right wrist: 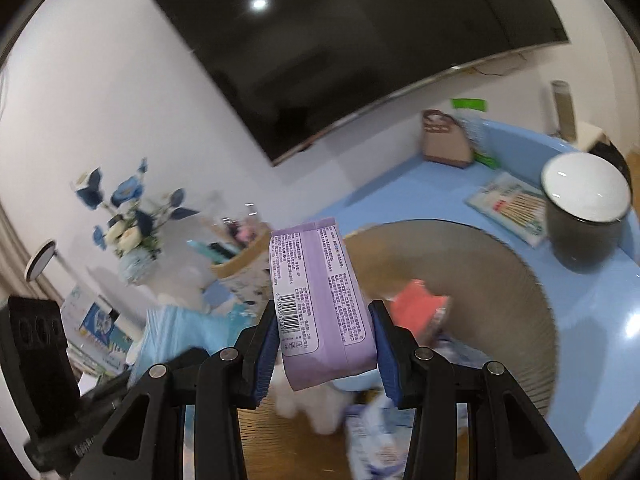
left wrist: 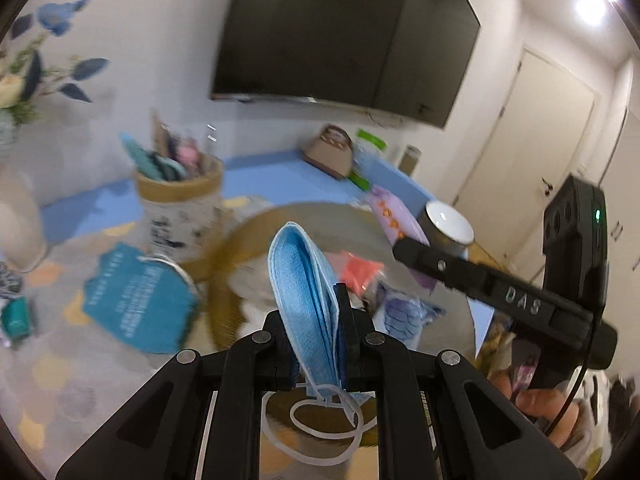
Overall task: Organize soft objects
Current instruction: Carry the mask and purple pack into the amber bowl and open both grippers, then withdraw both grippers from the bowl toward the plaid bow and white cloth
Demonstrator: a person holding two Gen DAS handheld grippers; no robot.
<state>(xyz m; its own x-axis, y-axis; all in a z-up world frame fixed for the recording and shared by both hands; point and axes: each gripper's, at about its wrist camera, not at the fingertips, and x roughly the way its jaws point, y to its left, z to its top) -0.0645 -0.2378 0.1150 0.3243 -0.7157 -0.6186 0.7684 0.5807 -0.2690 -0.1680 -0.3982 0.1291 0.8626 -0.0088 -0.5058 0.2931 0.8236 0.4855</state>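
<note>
Left hand-held gripper pinching a folded light-blue face mask, frame centre | right hand-held gripper clamped on a lilac printed tissue pack, frame centre | blue glossy surface below a dark wall television | round woven tray right of centre, dark white-lidded jar far right.

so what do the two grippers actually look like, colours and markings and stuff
Both are matte black, with angular linkage arms joined by round silver pins. The left gripper has black fingers. The right gripper has blue ribbed pads on its fingers; seen from the left camera, its body reads "DAS" in raised letters, with a green light and a thin black cable. The bare hand shows no sleeve.
</note>
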